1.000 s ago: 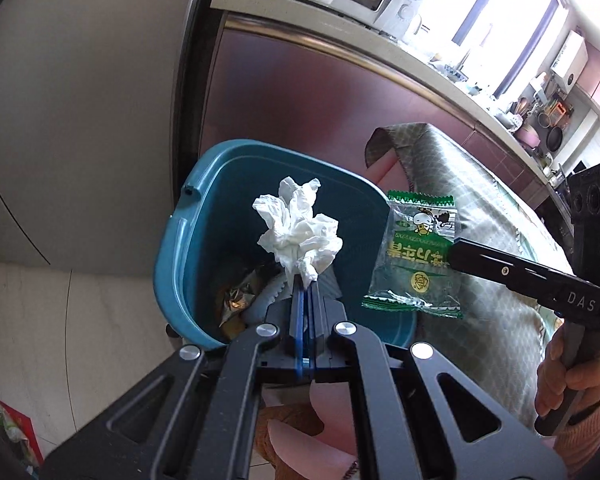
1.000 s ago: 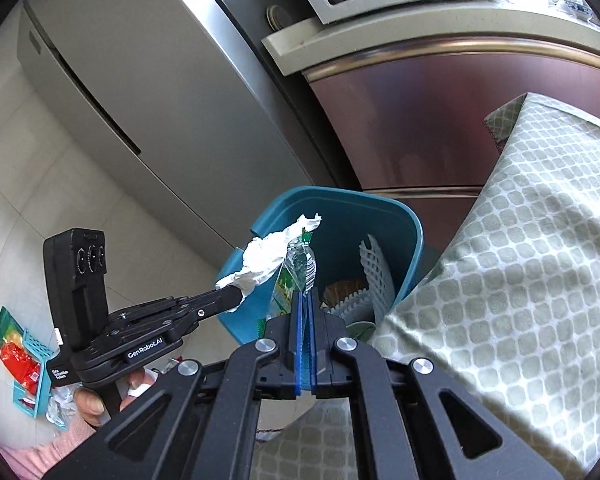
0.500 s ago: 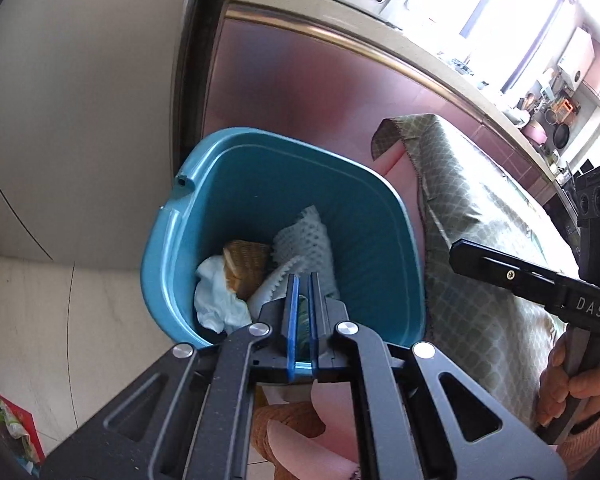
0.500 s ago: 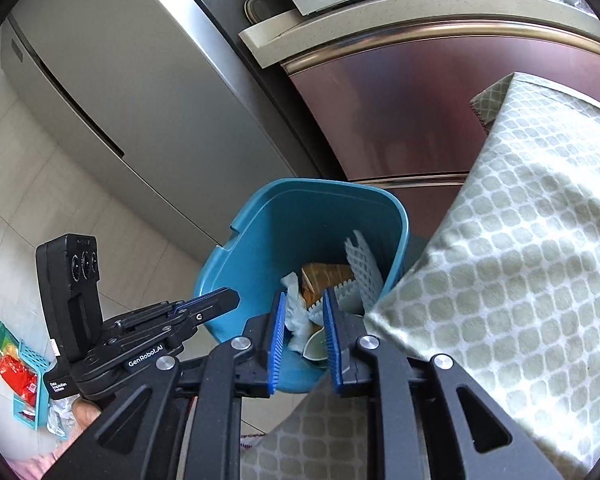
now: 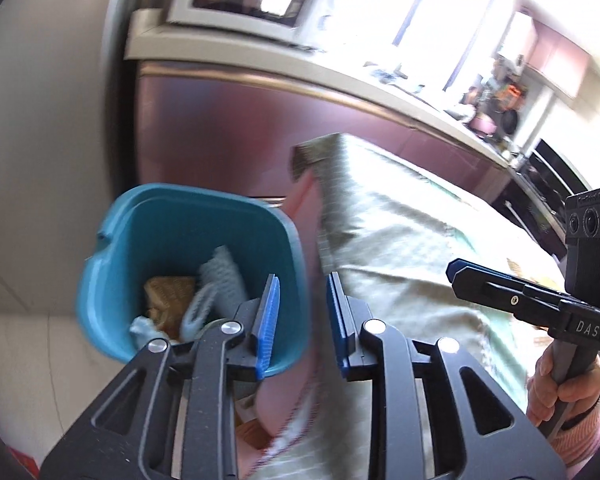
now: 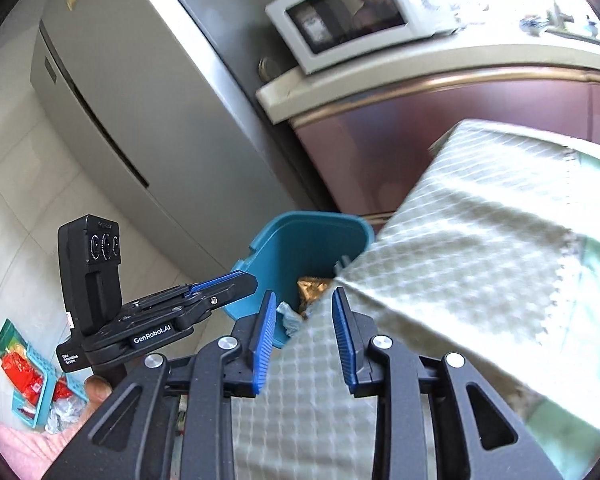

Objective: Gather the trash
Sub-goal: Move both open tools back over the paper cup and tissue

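The teal trash bin point(image 5: 112, 220) stands on the floor by the table corner. It holds a white foam net point(image 5: 220, 276), a brown wrapper point(image 5: 166, 292) and a crumpled tissue point(image 5: 144, 328). My left gripper point(image 5: 303, 280) hovers over the bin's right rim, its jaws opening with nothing between them. In the right wrist view the bin point(image 6: 284, 248) is half hidden behind the tablecloth corner. My right gripper point(image 6: 304, 296) is above that corner, jaws opening and empty. The left gripper point(image 6: 248, 280) shows to its left. The green snack packet is not visible.
A green checked tablecloth point(image 6: 480, 240) covers the table right of the bin. Behind stand a grey fridge point(image 6: 140, 120), a red-brown cabinet point(image 5: 220, 120) and a microwave point(image 6: 348, 12). A small teal basket with red packets point(image 6: 24, 376) lies on the floor at left.
The left gripper let go of the white tissue and the right let go of the green packet over the bin. Both sets of jaws opened, and both grippers pulled back and up towards the table.
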Available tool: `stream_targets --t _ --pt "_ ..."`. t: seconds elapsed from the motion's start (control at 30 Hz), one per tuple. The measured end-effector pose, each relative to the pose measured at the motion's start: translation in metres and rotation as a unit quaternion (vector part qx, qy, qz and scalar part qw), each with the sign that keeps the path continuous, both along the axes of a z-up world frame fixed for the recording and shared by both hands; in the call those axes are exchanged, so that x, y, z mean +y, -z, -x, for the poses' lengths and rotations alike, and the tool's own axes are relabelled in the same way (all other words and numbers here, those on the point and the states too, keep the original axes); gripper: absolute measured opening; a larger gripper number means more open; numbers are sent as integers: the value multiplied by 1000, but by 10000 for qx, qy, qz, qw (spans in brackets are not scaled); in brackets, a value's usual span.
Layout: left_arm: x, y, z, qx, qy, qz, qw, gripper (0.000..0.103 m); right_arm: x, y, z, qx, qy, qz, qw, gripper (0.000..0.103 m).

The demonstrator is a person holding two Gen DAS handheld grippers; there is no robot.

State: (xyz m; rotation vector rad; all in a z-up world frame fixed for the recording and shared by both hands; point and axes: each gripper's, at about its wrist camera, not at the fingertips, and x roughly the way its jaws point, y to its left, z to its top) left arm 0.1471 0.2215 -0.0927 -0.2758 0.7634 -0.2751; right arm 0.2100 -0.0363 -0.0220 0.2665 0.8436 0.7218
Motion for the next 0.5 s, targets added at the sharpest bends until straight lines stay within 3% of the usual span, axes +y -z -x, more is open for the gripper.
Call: stream_targets --t 0.27,0.5 --pt "-84 -21 -11 -180 865 -49 9961 28 -85 -16 37 -296 955 -9 9950 28" --pt "-171 -25 -16 -194 1593 -97 9870 29 -184 -14 70 -346 2242 20 9739 32"
